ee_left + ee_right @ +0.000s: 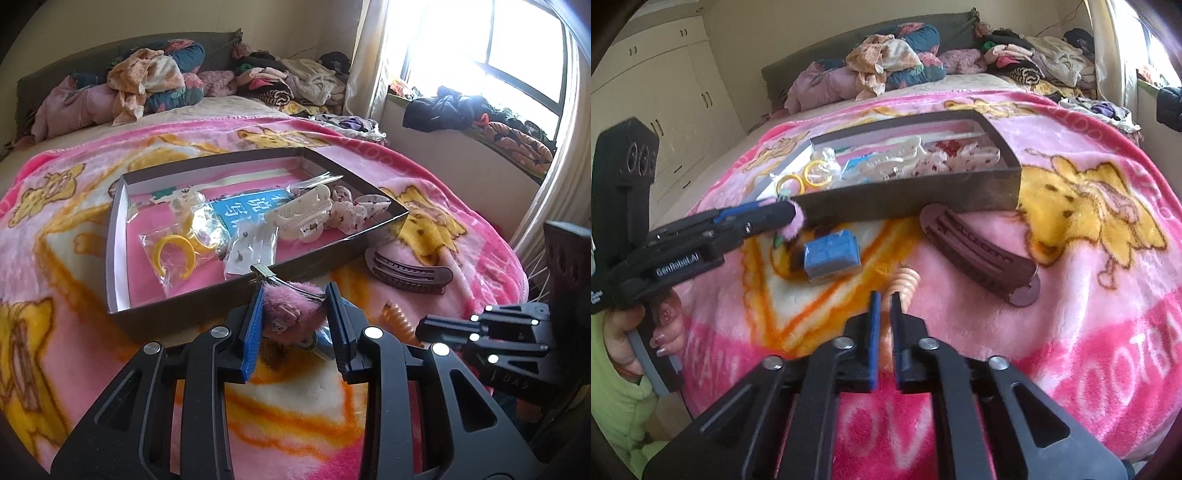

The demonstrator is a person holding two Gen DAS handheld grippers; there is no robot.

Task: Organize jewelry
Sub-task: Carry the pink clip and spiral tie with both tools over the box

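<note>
Pink furry clip in left gripper

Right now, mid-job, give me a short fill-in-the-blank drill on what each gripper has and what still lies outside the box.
1. The left gripper is shut on a fuzzy ____ hair clip.
2. The right gripper is shut on an orange ____ hair tie.
3. The long brown plastic hair clip lies on the blanket, ____ the shallow dark cardboard box.
4. The small blue block lies on the ____.

Missing words: pink; spiral; outside; blanket
</note>
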